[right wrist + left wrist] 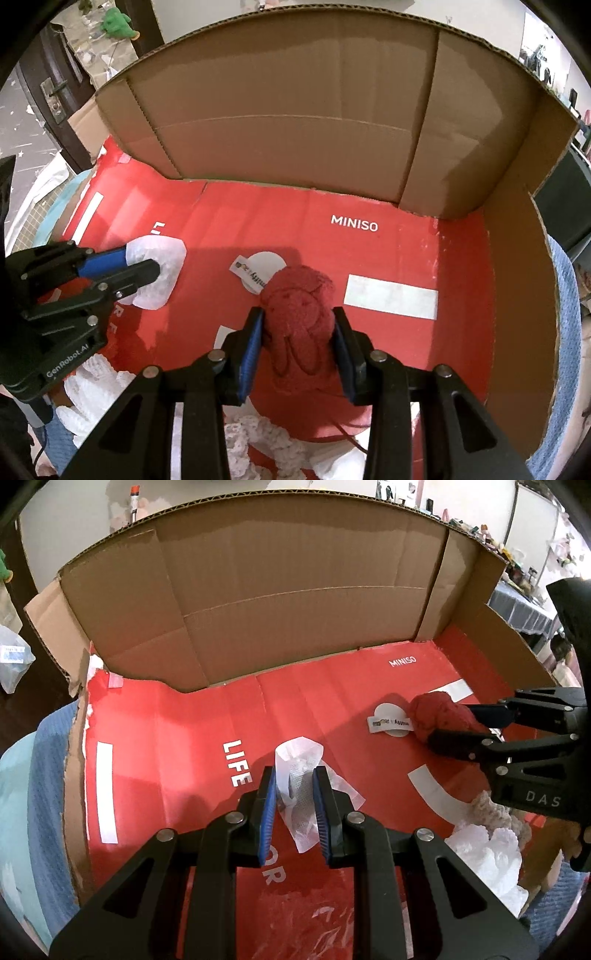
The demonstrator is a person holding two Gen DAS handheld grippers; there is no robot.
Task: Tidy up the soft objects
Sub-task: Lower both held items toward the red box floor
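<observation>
White "MINISO" on the far part of the red box floor (424, 258); "LIFE" and a partial "OR" at its left. "DAS" on the right tool (460, 725) body; "GenRobot.AI" on the left tool (146, 267) body. Print on the small paper tag (249, 275) unreadable.

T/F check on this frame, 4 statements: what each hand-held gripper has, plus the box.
1. The left hand-held gripper is shut on a white pouch. True.
2. The right hand-held gripper holds a white pouch. False: it grips a red plush toy.
3. The cardboard box has a red floor printed MINISO. True.
4. The plush toy's paper tag lies outside the box. False: it lies on the red floor.
</observation>
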